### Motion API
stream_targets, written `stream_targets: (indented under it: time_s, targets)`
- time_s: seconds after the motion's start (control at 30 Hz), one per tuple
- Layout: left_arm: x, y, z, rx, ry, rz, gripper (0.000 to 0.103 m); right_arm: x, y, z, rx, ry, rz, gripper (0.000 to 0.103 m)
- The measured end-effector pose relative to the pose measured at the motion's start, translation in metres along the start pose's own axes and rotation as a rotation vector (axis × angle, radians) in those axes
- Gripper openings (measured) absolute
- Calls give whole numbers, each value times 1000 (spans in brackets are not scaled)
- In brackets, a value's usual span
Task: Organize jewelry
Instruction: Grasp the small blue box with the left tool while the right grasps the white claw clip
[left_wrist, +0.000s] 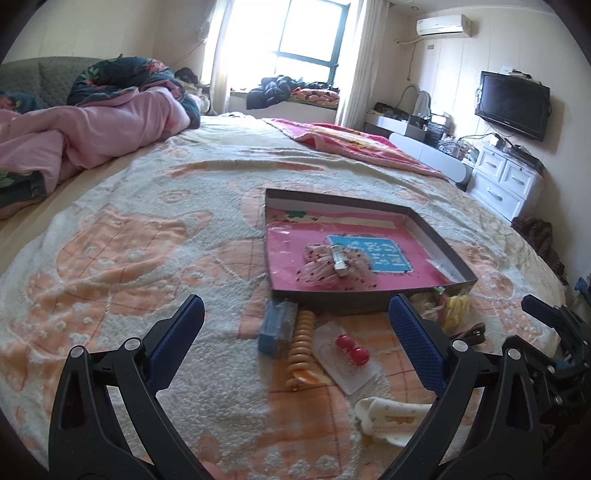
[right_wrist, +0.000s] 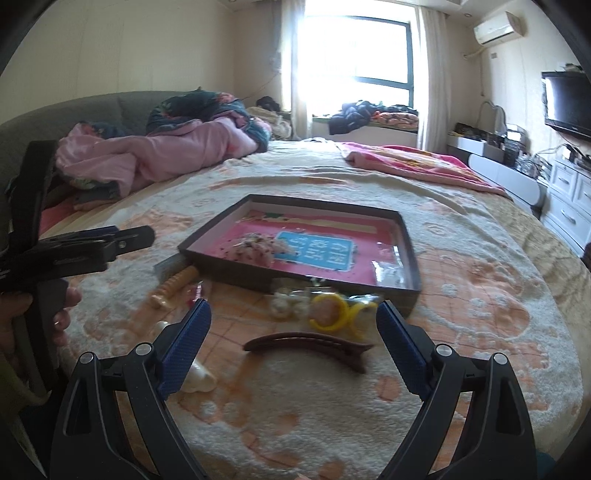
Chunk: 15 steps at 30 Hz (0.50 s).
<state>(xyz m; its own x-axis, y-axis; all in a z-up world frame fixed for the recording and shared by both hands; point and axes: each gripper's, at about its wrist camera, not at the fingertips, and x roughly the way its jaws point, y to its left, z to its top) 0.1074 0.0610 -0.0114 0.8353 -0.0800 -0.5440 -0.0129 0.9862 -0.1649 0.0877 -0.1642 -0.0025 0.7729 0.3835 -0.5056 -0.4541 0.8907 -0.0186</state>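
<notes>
A shallow dark box (left_wrist: 369, 301) (right_wrist: 229, 275) with a pink lining lies on the bed and holds a pink bow hair clip (left_wrist: 334, 267) (right_wrist: 255, 249). In front of it lie a blue comb (left_wrist: 275, 326), an orange beaded bracelet (left_wrist: 300, 345) (right_wrist: 173, 288), a packet with two red beads (left_wrist: 351, 349), a cream hair clip (left_wrist: 391, 419), a yellow ring packet (right_wrist: 330, 312) and a brown hair clip (right_wrist: 310, 345). My left gripper (left_wrist: 297, 314) is open, hovering over the bracelet and beads. My right gripper (right_wrist: 293, 319) is open above the brown clip.
The bed carries a peach and white patterned blanket (left_wrist: 129, 258), a heaped pink quilt (left_wrist: 110, 125) at the far left and a pink blanket (left_wrist: 354, 144) at the far right. White drawers (left_wrist: 506, 181) and a wall TV (left_wrist: 511, 105) stand beside the bed. A hand (right_wrist: 59, 314) holds the left gripper's handle.
</notes>
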Motion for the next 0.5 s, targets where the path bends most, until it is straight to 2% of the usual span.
stream_targets:
  time_s: [0.5]
  targets:
    - [16,16,-9,-13,63,40,92,21,48,-8,-100,60,120,88]
